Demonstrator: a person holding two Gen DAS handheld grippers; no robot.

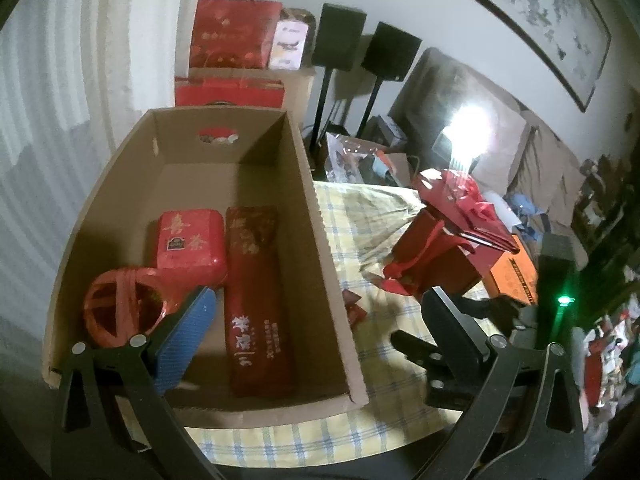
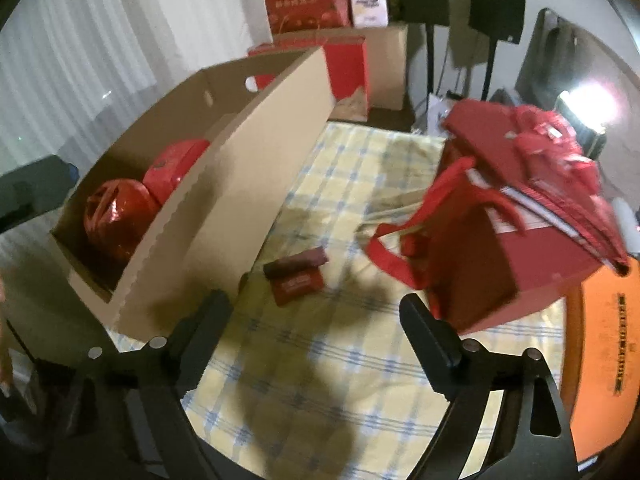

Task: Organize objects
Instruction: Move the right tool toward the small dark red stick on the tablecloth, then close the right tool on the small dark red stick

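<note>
1. My left gripper and right gripper both have jaws released, holding nothing.
2. Two small dark-red packets, print unreadable, lie on the yellow checked cloth, with bare cloth around them.
3. The open cardboard box holds a long red packet and a red tin, both bearing Chinese characters.

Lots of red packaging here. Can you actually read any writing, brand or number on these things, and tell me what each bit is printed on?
Nothing reads with certainty.
Red tin in the cardboard box: large gold Chinese characters and a small dark badge, too blurred.
Long red packet: white Chinese characters, blurred.
Small red packets on the checked cloth: pale print, unreadable.
Orange box: dark line of print, illegible.
</note>
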